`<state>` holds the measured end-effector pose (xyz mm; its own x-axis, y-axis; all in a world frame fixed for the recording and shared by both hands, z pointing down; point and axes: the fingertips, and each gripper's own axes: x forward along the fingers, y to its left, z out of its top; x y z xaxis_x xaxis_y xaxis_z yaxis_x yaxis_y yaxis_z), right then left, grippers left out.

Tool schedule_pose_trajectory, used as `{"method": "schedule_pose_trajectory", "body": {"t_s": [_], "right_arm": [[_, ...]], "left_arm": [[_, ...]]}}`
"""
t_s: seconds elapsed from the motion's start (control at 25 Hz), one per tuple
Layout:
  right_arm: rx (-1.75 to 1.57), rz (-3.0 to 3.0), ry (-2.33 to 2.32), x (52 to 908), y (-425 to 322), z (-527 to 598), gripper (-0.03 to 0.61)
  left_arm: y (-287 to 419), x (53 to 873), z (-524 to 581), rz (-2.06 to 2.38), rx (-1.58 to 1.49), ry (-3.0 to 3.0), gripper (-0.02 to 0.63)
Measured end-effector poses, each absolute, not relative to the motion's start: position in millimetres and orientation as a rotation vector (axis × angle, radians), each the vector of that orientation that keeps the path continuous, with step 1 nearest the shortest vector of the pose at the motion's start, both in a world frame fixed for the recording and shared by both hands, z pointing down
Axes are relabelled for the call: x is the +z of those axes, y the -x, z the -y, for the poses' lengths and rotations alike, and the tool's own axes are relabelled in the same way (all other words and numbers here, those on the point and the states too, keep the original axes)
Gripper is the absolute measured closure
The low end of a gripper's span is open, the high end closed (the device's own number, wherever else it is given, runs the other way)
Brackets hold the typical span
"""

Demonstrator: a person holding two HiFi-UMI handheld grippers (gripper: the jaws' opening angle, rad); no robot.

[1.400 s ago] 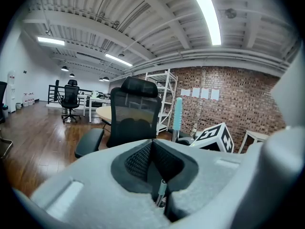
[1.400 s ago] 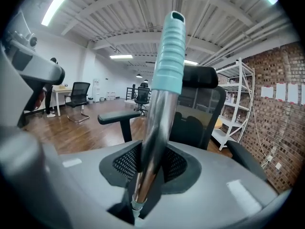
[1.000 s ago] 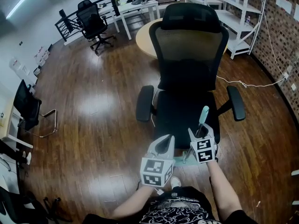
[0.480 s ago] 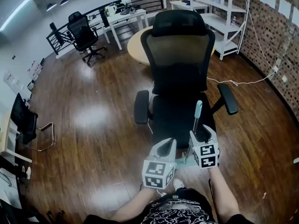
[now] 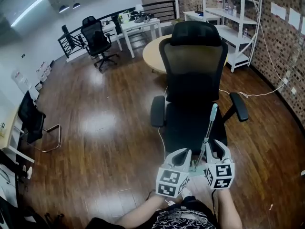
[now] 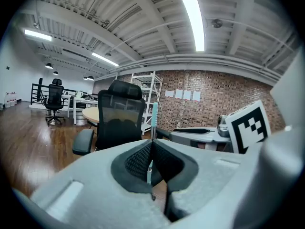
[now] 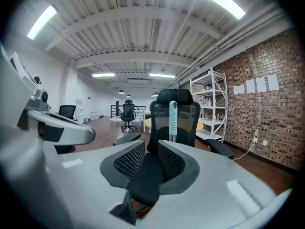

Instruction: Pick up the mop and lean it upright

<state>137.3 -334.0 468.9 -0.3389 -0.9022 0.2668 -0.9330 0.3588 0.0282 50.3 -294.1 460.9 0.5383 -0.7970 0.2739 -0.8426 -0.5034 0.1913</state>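
The mop's thin metal pole (image 5: 206, 138) rises between my two grippers, and its teal grip (image 5: 213, 110) is in front of the black office chair's seat (image 5: 188, 123). A pale green mop base (image 5: 196, 171) shows low between the grippers, mostly hidden. In the left gripper view my left gripper (image 6: 151, 149) is shut on the pole (image 6: 149, 163), with the teal grip (image 6: 154, 116) above it. My right gripper (image 5: 214, 149) sits just right of the pole. In the right gripper view its jaws (image 7: 151, 159) are closing with a gap and nothing between them. The mop's grip (image 7: 173, 118) stands beyond the right jaw.
A round wooden table (image 5: 155, 54) stands behind the chair. White shelving (image 5: 236, 27) lines the brick wall at right, where a white cable (image 5: 257, 93) crosses the floor. Desks and another black chair (image 5: 97, 39) stand far back left. Open wood floor (image 5: 100, 123) lies to the left.
The mop pole now shows longer and stands more upright against the chair seat. Both grippers have shifted right in the head view, and the right gripper now sits beside the pole.
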Motion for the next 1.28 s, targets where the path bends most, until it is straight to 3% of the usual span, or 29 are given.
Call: {"method": "schedule_pose_trajectory", "body": {"t_s": [0.08,0.12,1.28], "right_arm": [[0.200,2.415,-1.644,460,-125,318,0.521],[0.209,2.434,-1.635,457,-119,310,0.571],[0.357,2.447,-1.685,461,-105,247,0.571]], "left_arm": [[-43,459,285,1.355,0.215,-2.486,0.611],[-40,459,281,1.353,0.214,-2.489,0.611],[-44,457,250,1.236,0.172,-2.544,0.611]]}}
